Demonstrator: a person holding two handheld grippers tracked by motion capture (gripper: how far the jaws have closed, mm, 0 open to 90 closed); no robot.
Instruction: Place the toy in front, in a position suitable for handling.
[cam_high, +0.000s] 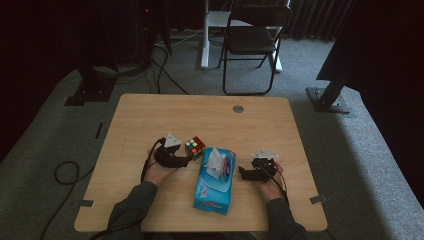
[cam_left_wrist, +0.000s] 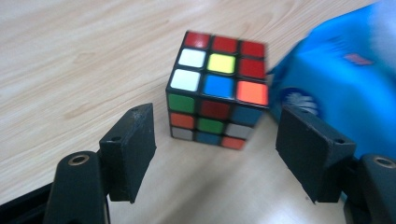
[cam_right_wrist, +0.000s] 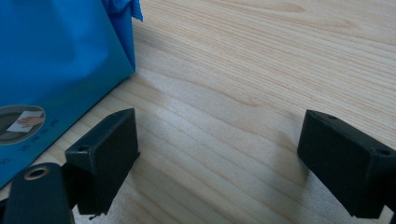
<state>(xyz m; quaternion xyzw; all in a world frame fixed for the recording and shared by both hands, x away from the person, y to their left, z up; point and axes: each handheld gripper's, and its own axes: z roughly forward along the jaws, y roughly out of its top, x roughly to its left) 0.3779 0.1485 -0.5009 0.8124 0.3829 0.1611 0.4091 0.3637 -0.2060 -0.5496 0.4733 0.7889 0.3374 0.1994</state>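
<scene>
My left claw (cam_left_wrist: 215, 154) gaped wide, empty; puzzle cube (cam_left_wrist: 217, 91) just ahead, blue tissue pack (cam_left_wrist: 336, 88) crowding right; bare table (cam_left_wrist: 70, 60) left.

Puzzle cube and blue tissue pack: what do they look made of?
Puzzle cube: seemingly hard plastic, a black frame with glossy coloured squares that catch the light. Tissue pack: likely thin plastic film, shiny blue and creased, with soft white tissue sticking out of its top. Both sit on a table with a matte wood-grain surface, probably laminate.

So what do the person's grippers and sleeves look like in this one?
Both grippers, left gripper and right gripper, are black with blocky rectangular jaw pads, a pale three-cornered plate on top, and a trailing black cable. The sleeves are dark grey-green.
</scene>
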